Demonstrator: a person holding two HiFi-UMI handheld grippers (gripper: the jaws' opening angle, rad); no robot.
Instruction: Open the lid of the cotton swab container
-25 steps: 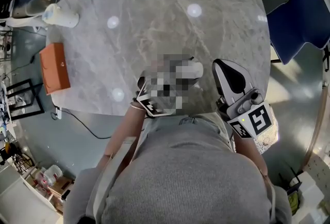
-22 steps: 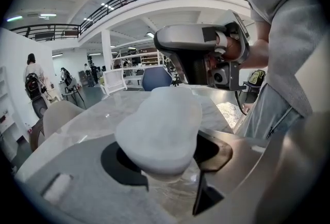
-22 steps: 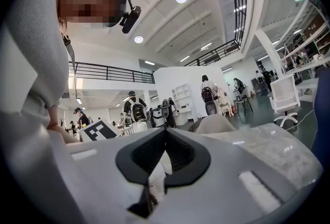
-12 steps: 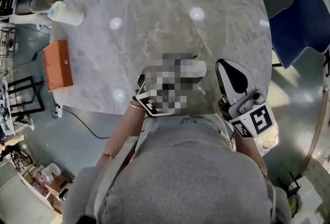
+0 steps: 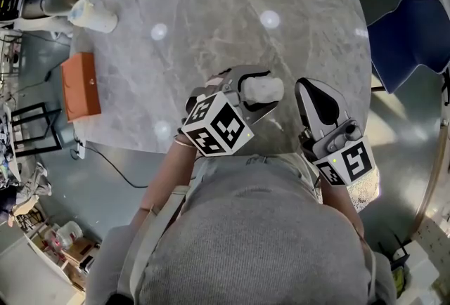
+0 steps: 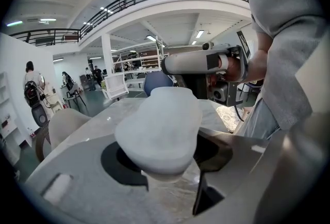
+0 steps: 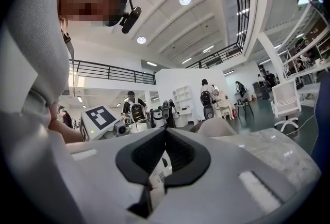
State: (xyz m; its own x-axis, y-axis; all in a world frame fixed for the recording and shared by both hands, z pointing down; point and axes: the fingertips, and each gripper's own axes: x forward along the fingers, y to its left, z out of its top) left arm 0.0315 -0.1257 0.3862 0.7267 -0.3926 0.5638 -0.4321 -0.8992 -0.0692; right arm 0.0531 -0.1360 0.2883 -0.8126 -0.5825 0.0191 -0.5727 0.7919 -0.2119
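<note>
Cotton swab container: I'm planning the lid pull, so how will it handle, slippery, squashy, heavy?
The cotton swab container, held in the left tool, looks like smooth frosted plastic, so it is probably slippery. Its translucent walls suggest it is light and may flex if squeezed. Its rounded body would likely roll if laid down.
</note>
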